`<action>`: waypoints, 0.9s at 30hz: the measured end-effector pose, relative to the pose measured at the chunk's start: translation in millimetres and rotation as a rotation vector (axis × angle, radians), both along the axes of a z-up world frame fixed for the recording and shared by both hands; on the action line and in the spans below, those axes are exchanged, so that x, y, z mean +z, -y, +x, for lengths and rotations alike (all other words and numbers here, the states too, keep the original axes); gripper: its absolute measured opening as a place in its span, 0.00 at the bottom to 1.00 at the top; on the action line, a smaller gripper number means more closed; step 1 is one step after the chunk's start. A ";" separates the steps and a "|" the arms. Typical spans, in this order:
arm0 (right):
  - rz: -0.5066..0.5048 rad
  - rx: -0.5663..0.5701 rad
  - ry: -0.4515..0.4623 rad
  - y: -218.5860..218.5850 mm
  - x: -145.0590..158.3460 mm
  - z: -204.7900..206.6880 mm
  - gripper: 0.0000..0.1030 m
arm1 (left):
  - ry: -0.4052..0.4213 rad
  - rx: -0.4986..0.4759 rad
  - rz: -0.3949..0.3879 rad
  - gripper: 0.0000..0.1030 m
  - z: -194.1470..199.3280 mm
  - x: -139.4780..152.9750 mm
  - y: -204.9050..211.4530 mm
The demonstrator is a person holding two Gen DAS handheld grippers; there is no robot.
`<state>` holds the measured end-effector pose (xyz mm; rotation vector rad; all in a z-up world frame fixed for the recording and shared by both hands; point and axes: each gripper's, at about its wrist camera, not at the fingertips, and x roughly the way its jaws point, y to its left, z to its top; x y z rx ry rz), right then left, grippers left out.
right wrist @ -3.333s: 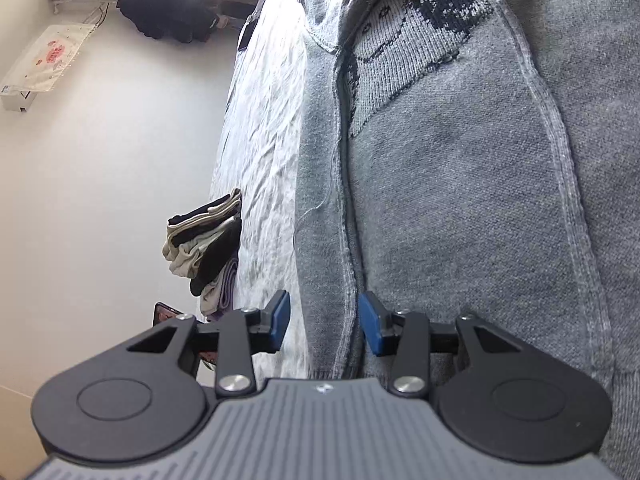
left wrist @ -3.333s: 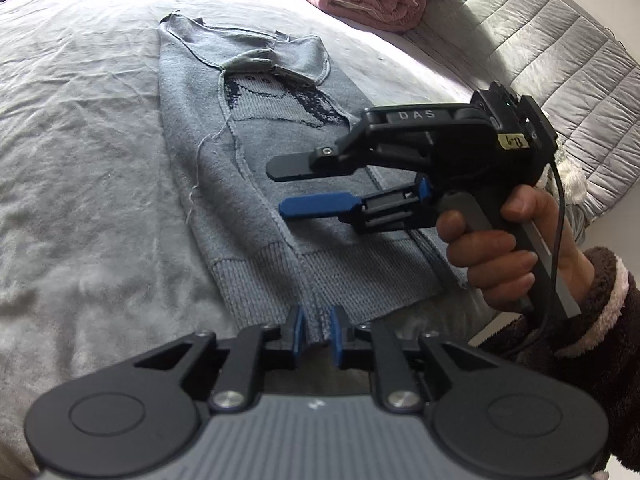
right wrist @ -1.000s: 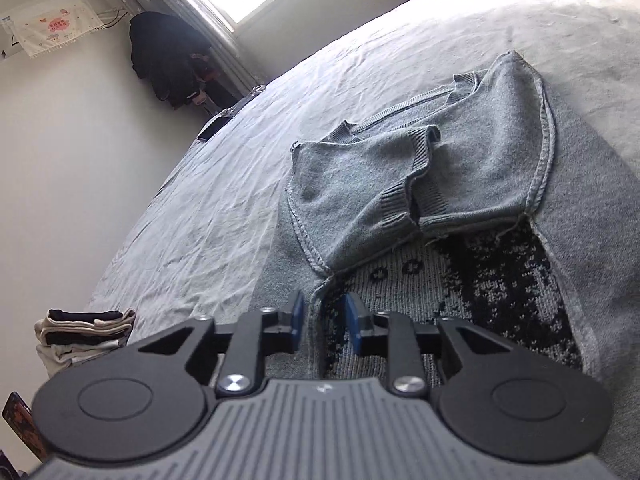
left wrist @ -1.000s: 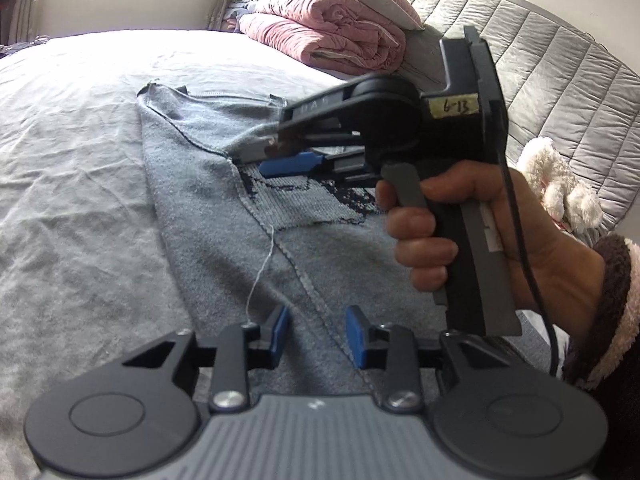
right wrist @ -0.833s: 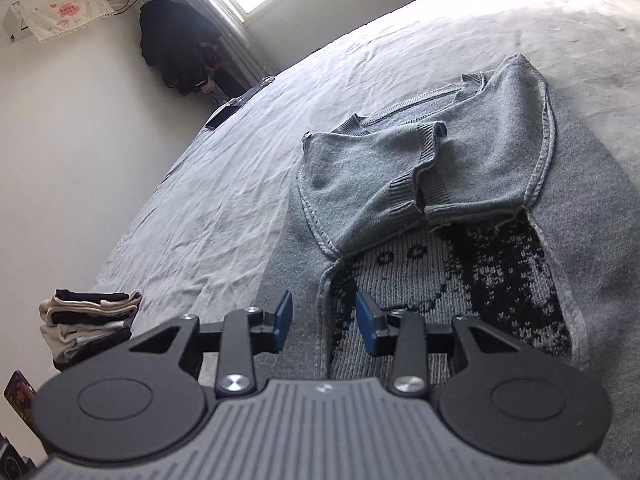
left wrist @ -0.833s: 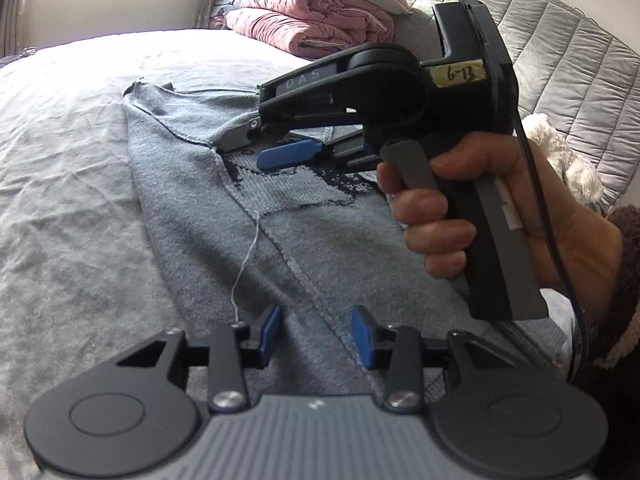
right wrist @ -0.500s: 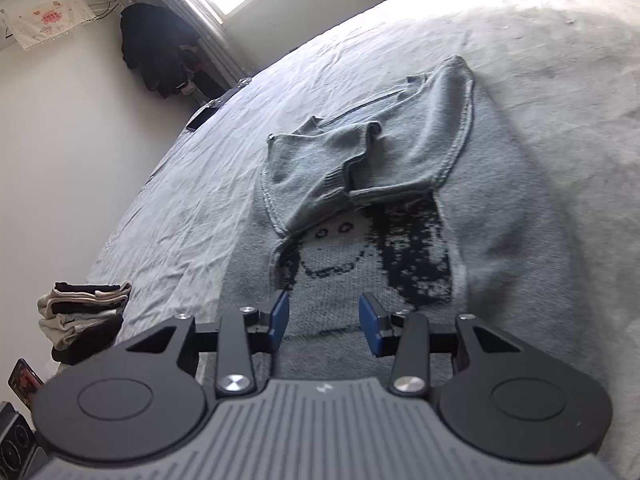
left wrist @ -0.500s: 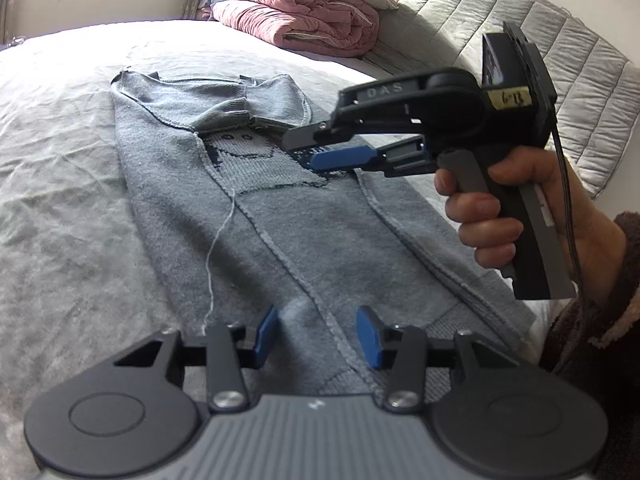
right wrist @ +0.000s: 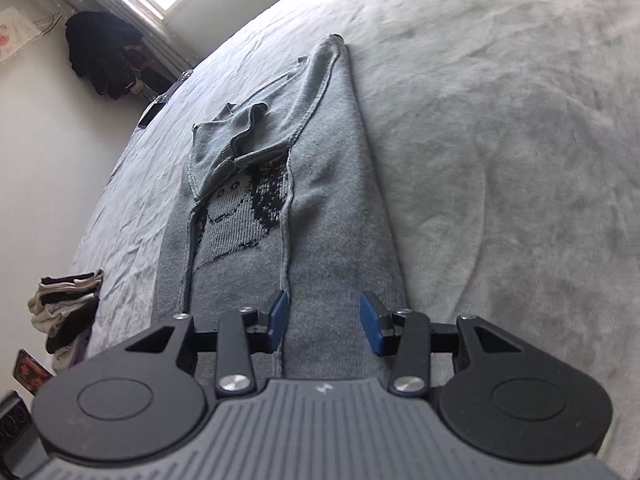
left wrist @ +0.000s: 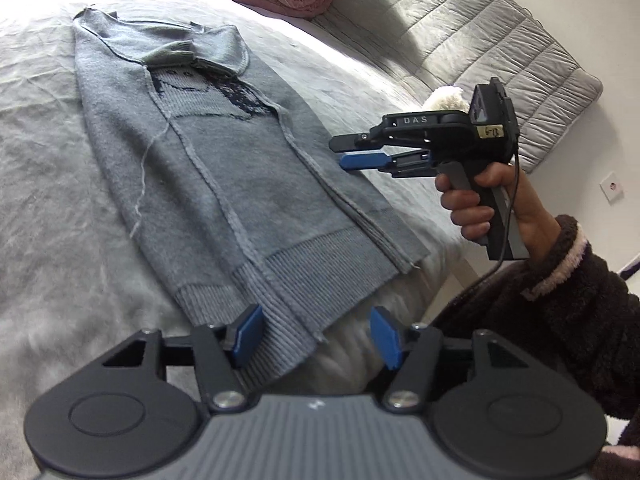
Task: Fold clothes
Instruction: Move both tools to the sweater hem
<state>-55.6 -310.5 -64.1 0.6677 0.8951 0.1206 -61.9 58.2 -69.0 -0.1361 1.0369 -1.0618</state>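
The grey knitted sweater [left wrist: 224,184] is soft matt wool-like cloth with a ribbed hem and raised seams, lying on a fuzzy, matt grey fleece bedspread [right wrist: 500,128]. The black matt plastic left gripper [left wrist: 316,336] has smooth blue finger pads [left wrist: 248,334] and shiny metal pivot screws (its grey body is finely ribbed), and the black plastic right gripper [left wrist: 352,152] looks alike. Beyond lie a quilted grey fabric headboard [left wrist: 480,28] and a person's dark fluffy sleeve [left wrist: 580,304].
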 end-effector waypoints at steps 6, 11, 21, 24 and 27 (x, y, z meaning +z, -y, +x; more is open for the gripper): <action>0.176 -0.028 -0.106 27.6 9.5 -17.6 0.45 | -0.086 0.045 -0.017 0.63 7.7 12.9 -12.1; 0.232 -0.007 -0.217 46.5 9.5 -34.3 0.46 | -0.185 0.143 -0.001 0.65 20.1 8.7 -33.1; 0.288 0.064 -0.288 48.1 -6.3 -55.3 0.46 | -0.372 0.253 -0.052 0.65 34.4 -20.7 -55.1; 0.310 0.091 -0.297 43.5 -12.1 -55.6 0.46 | -0.411 0.269 -0.074 0.64 35.3 -33.5 -55.1; 0.333 0.118 -0.305 39.0 -17.9 -55.9 0.38 | -0.460 0.278 -0.146 0.63 34.3 -45.9 -56.1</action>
